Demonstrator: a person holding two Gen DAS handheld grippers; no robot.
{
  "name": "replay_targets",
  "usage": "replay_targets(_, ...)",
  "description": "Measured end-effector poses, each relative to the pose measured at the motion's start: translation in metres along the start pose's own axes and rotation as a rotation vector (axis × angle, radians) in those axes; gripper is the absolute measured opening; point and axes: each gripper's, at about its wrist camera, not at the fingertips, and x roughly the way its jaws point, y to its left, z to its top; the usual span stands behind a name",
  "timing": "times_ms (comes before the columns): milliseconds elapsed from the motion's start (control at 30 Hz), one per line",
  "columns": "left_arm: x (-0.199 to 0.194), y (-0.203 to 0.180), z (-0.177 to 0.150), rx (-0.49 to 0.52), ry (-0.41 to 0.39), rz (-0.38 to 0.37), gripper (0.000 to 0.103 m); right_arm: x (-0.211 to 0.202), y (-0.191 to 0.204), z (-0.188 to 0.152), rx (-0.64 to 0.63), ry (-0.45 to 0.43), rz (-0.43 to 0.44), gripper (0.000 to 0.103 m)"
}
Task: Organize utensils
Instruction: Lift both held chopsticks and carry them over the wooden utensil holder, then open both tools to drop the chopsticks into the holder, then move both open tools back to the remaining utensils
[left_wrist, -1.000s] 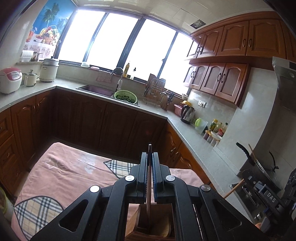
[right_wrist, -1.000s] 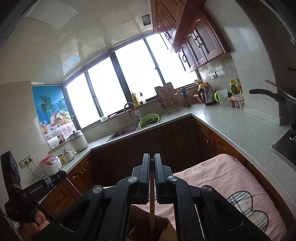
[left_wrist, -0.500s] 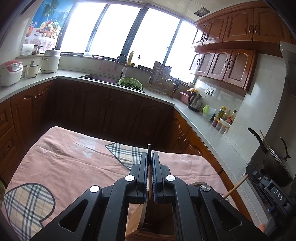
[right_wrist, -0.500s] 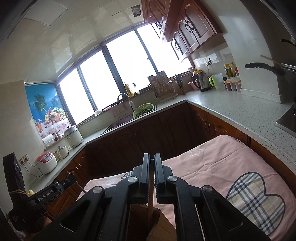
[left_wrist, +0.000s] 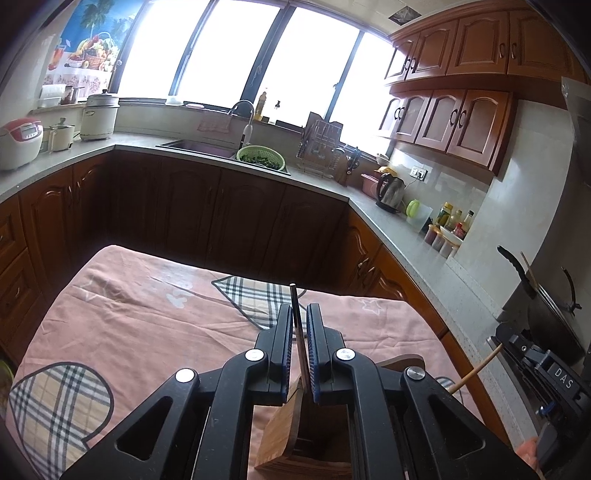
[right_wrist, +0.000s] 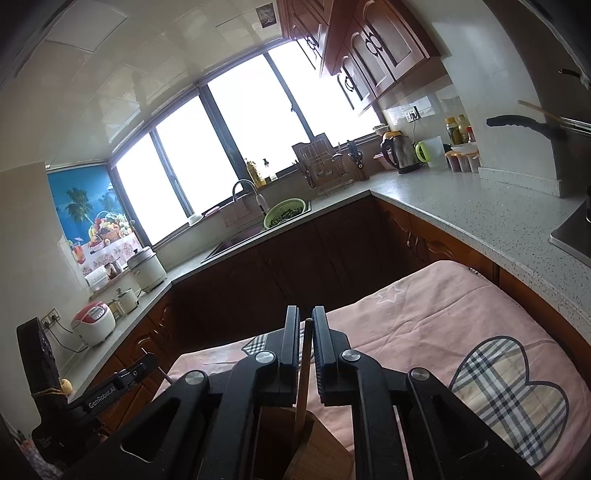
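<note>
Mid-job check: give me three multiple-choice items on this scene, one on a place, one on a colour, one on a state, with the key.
1. Where is the green colander?
A. on the stove
B. beside the sink
C. on the table

2. What colour is most of the cloth?
A. pink
B. blue
C. white

3. How is the wooden stick placed?
A. flat on the cloth
B. across the sink
C. upright, lower end in the wooden holder

Key:
1. B, it sits at the sink's edge.
2. A, pink with plaid patches.
3. C, it rises from the holder between the opening jaws of the right claw.
</note>
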Motion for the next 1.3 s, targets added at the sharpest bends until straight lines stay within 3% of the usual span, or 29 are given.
replay_targets(33, -0.002, 0.001, 0.001, -0.005, -0.004, 0.004, 0.016, 0.000, -0.001, 0.000, 0.004, 0.007, 0.001, 0.012)
replay_targets(100, -0.007, 0.002, 0.002, -0.009, -0.015, 0.011, 0.022, -0.001, -0.003, 0.000, 0.018, 0.012, 0.008, 0.027)
replay_targets(167, -0.011, 0.003, 0.002, -0.010, -0.013, 0.004, 0.025, -0.006, -0.004, 0.000, 0.032, 0.004, 0.026, 0.069)
replay_targets(233, -0.016, 0.004, 0.001, -0.008, -0.012, 0.007, 0.037, -0.011, -0.005, 0.001, 0.034, -0.010, 0.026, 0.077)
replay_targets(300, -0.024, 0.004, 0.000, -0.008, -0.018, 0.009, 0.056, -0.014, -0.005, 0.002, 0.042, -0.006, 0.035, 0.077)
replay_targets(500, -0.055, 0.012, -0.008, -0.009, -0.021, 0.009, 0.067, -0.031, -0.007, 0.001, 0.057, -0.015, 0.046, 0.088)
replay_targets(933, -0.129, 0.033, -0.039, -0.031, 0.037, 0.015, 0.069, -0.076, -0.001, -0.017, 0.034, 0.010, 0.052, 0.091)
replay_targets(1300, -0.189, 0.060, -0.074, -0.087, 0.111, 0.055, 0.069, -0.109, -0.002, -0.062, 0.008, 0.107, 0.041, 0.091)
